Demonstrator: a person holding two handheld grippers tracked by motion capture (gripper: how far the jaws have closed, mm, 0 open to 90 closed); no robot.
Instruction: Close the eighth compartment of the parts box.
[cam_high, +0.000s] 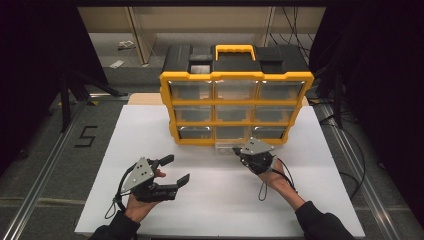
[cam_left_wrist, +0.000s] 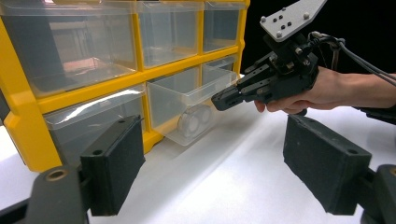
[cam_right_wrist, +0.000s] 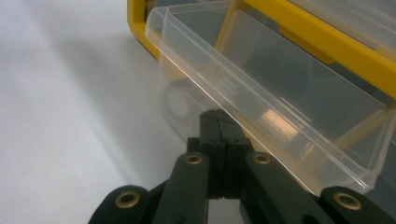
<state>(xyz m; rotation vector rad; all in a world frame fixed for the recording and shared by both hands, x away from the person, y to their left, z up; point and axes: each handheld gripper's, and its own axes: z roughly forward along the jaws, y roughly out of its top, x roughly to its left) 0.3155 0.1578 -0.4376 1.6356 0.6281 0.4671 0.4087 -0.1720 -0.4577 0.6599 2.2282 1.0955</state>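
A yellow organizer (cam_high: 235, 102) with several clear drawers stands upright at the back of the white tabletop (cam_high: 215, 210). Its bottom middle drawer (cam_high: 225, 146) is pulled partway out. In the left gripper view that clear drawer (cam_left_wrist: 187, 100) looks empty. My right gripper (cam_high: 236, 150) is at the drawer's front, jaws pressed together on its rim (cam_right_wrist: 280, 107); the same gripper (cam_left_wrist: 217, 100) shows from the side, its tips (cam_right_wrist: 219, 116) just under the lip. My left gripper (cam_high: 177, 169) is held open low over the table, left of and nearer than the drawer, with nothing between its pads (cam_left_wrist: 210, 163).
The organizer's yellow frame (cam_left_wrist: 93, 95) has a black back and a yellow carry handle (cam_high: 234, 50) on top. Cables trail from both grippers across the white surface. A dark floor with metal rails (cam_high: 45, 170) surrounds the table.
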